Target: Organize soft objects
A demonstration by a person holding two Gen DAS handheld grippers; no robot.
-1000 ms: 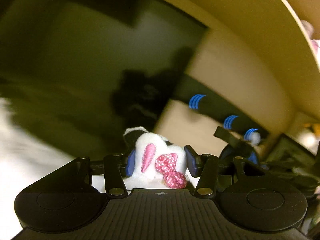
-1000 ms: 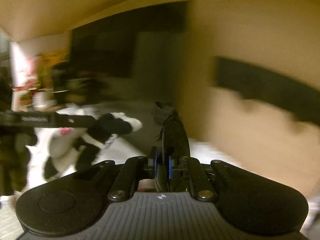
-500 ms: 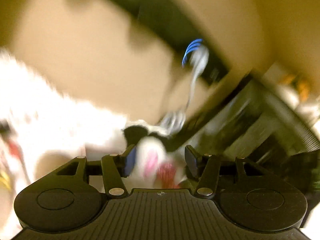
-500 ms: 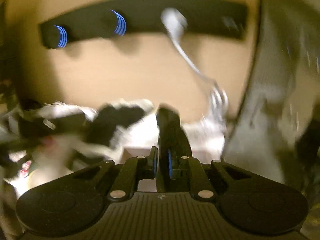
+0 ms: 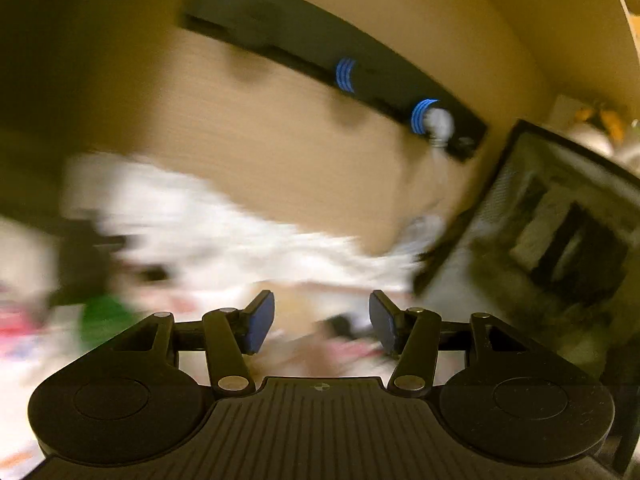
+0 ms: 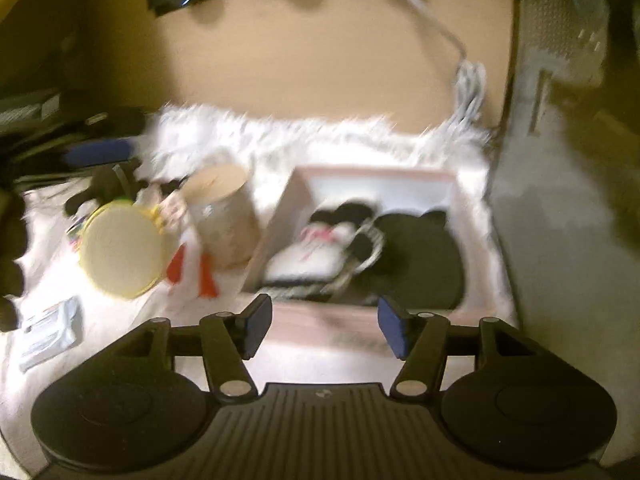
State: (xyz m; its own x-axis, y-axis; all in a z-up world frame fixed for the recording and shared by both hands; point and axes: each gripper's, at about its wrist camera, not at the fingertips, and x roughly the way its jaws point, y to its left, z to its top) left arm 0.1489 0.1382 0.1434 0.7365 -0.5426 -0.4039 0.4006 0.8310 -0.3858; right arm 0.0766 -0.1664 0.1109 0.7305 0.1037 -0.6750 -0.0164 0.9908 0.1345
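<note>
On white fur (image 6: 224, 136), a box (image 6: 280, 216) holds soft toys (image 6: 320, 248).

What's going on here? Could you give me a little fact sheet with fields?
left gripper: open, holding nothing
right gripper: open, holding nothing
box: pale, open-topped, on white fluffy mat
in box: black-and-white plush toy, dark round soft item
beside box: round tin, yellow-rimmed lid
left view: heavily blurred
</note>
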